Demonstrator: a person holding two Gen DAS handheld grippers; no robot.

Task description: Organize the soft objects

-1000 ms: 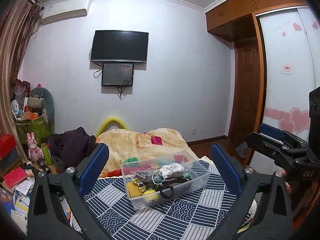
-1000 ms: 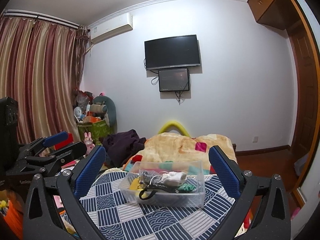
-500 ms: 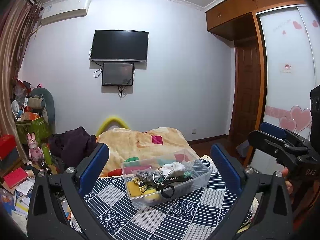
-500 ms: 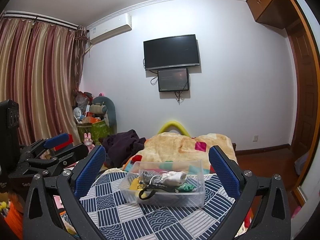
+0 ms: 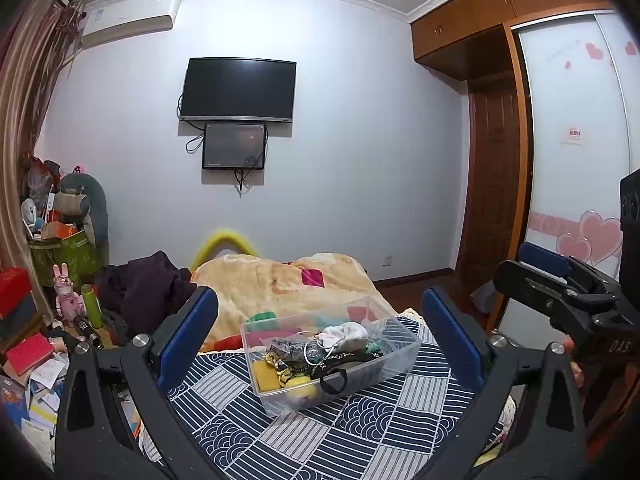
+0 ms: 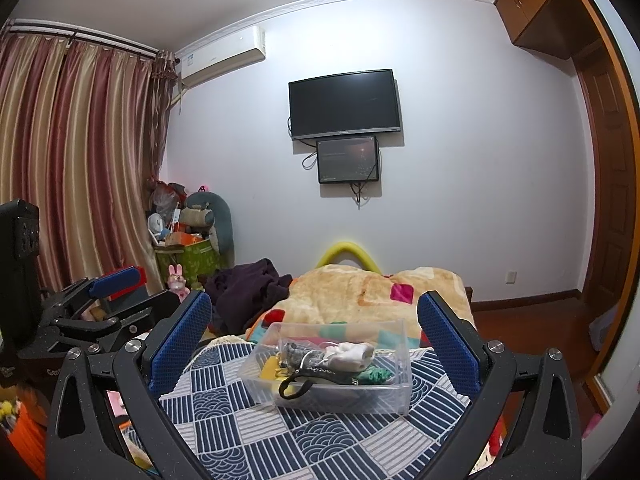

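Here left claw (image 5: 320,334), right claw (image 6: 314,338) spread, flanking bin (image 5: 396,364).

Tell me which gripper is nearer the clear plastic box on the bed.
Too close to call: the left gripper and right gripper both hang open, short of the clear plastic box, neither touching it.

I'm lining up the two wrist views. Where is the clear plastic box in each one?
Left wrist: clear plastic box sits lower centre on the patterned cloth, between the open fingers.
Right wrist: lower centre too, turned more side-on.
Shared landmark: the wall TV above the box.
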